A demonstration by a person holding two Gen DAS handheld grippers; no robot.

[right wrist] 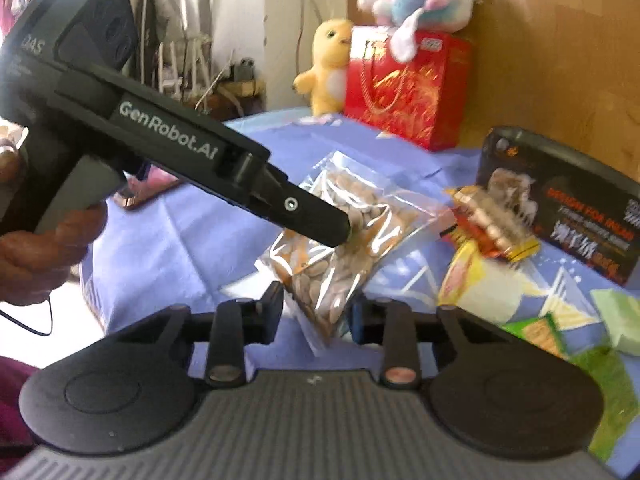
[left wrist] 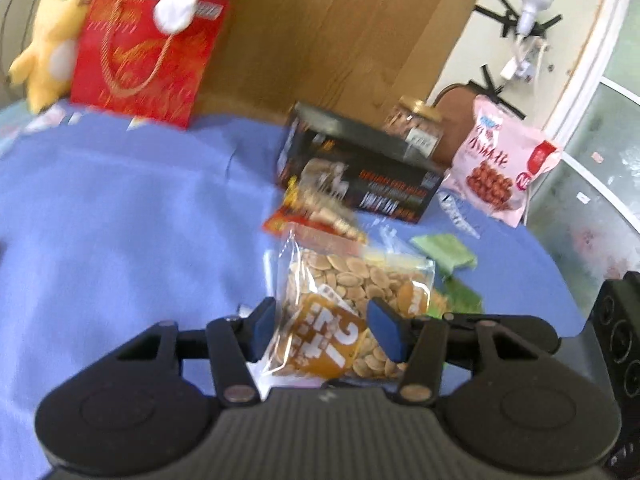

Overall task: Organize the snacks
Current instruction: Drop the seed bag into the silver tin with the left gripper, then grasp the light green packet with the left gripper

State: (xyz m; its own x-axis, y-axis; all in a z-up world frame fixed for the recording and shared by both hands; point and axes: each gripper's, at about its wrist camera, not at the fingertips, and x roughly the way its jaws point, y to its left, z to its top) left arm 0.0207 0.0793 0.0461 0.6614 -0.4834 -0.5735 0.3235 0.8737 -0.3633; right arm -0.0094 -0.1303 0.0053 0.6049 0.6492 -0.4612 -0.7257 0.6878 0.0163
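Between my two grippers hangs the clear bag of seeds: my left gripper seems shut on its upper part, though motion blur makes that a fair guess, while my right gripper sits partly open around the bag's lower corner, not yet pinching. To do this well I should keep the bag level and close the right side gently before moving it. On the blue-covered worktop the black box, pink snack bag, green packets and red-and-gold pack crowd the right side.
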